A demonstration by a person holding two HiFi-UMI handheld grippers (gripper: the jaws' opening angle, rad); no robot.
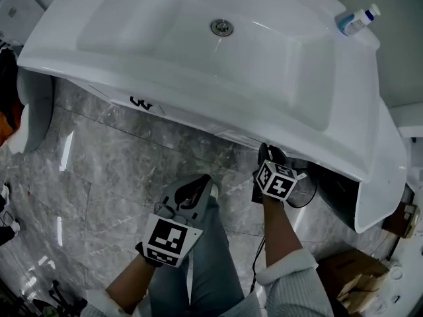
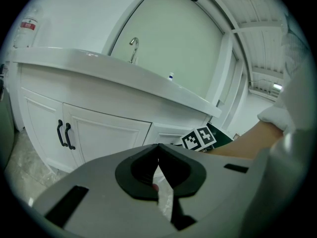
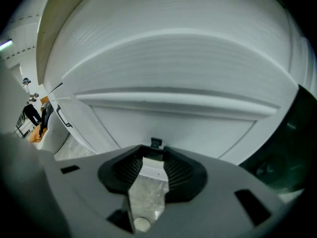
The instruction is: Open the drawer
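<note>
Under sink [image 1: 198,88], drawer [image 3: 173,128], seemingly shut

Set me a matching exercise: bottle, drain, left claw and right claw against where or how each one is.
Things:
1. bottle
2. drain
3. left claw
4. right claw

Places or states:
A. jaws apart, at the drawer
B. jaws together
C. middle of the sink
D. on the sink's rim

Pairs: 1-D, 2-C, 3-B, 4-A
</note>
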